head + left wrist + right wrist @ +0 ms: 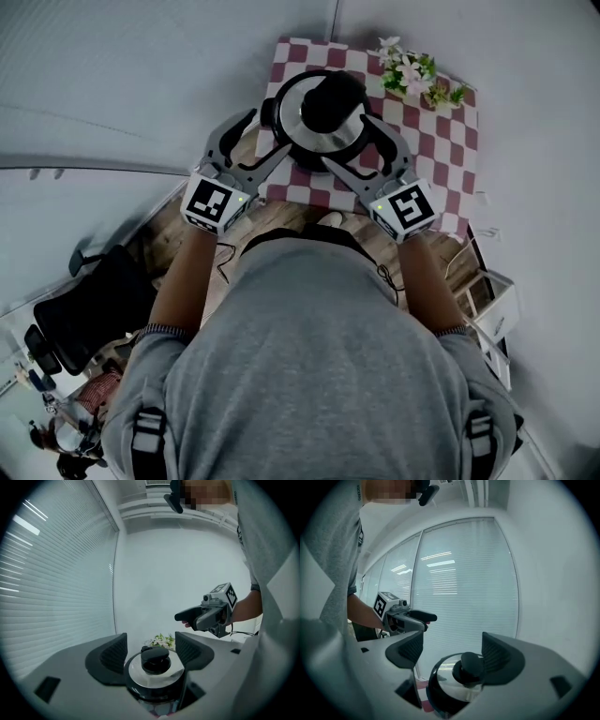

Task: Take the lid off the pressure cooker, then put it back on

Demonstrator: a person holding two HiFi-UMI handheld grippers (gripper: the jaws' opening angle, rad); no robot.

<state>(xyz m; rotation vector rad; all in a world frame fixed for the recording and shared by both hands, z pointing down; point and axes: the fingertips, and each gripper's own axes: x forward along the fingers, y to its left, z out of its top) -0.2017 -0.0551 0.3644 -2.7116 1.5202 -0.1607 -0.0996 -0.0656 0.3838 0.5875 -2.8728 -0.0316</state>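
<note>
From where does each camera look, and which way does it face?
Head view: on the person's head, facing down at the pressure cooker; torso, forearms, left hand-held gripper and right hand-held gripper show.
Left gripper view: on the left one, along its open jaws at the lid; right one, forearm, torso show.
Right gripper view: mirrored, on the right one; left one, forearm, torso show.
Shared: all see the lid.

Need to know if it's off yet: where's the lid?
In the head view the lid sits on the pressure cooker on the checkered cloth, between the open left gripper and open right gripper, flowers at its right.
</note>
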